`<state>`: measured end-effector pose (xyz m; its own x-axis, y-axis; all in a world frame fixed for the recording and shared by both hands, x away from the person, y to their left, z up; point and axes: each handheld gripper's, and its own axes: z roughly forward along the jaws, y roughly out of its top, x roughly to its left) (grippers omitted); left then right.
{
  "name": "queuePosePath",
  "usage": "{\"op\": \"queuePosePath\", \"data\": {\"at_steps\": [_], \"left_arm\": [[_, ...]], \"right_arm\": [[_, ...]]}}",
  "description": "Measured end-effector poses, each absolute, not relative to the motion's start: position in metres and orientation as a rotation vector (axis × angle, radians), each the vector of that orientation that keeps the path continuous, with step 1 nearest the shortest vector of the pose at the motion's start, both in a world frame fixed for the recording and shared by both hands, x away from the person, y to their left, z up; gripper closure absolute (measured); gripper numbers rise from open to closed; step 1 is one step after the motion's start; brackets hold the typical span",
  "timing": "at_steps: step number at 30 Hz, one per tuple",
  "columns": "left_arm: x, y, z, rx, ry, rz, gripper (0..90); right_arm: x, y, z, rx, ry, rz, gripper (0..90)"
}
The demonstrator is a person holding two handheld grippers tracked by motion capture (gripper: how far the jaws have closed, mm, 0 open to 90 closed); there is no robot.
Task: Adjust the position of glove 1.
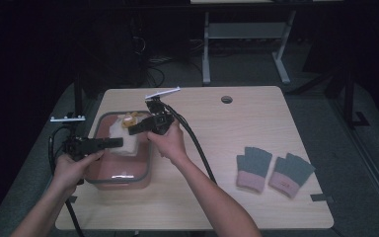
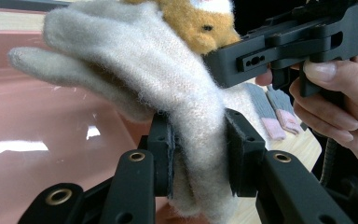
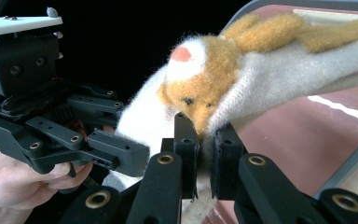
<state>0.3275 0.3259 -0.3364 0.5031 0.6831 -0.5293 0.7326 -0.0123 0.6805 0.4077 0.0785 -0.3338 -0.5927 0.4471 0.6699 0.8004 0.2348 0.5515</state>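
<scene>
A fuzzy cream glove with an orange animal face hangs over a pink bin with a grey rim at the table's left. My left gripper is shut on the glove's cream body, which bulges between the pads. My right gripper is shut on the glove's edge just under the animal face. The two grippers sit close together, each in the other's view: the right gripper and the left gripper. A hand wraps each handle.
A pair of grey gloves with pink cuffs lies flat on the table's right side. A round cable hole sits near the far edge. The right gripper's cable trails across the table. A dark tape strip is near the right front corner.
</scene>
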Motion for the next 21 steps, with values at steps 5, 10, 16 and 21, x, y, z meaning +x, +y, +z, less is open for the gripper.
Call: {"op": "queuePosePath", "data": {"at_steps": [5, 10, 16, 21], "left_arm": [[0.328, 0.329, -0.338, 1.727, 1.217, -0.067, 66.5], [0.328, 0.333, -0.345, 1.722, 1.236, -0.081, 66.5], [0.329, 0.338, -0.350, 1.725, 1.257, -0.093, 66.5], [0.329, 0.341, -0.353, 1.733, 1.267, -0.089, 66.5]], "right_arm": [[0.409, 0.081, -0.337, -1.149, -2.137, -1.304, 82.9], [0.410, 0.086, -0.343, -1.147, -2.147, -1.279, 82.9], [0.411, 0.093, -0.350, -1.149, -2.145, -1.263, 82.9], [0.413, 0.097, -0.356, -1.147, -2.134, -1.255, 82.8]]}}
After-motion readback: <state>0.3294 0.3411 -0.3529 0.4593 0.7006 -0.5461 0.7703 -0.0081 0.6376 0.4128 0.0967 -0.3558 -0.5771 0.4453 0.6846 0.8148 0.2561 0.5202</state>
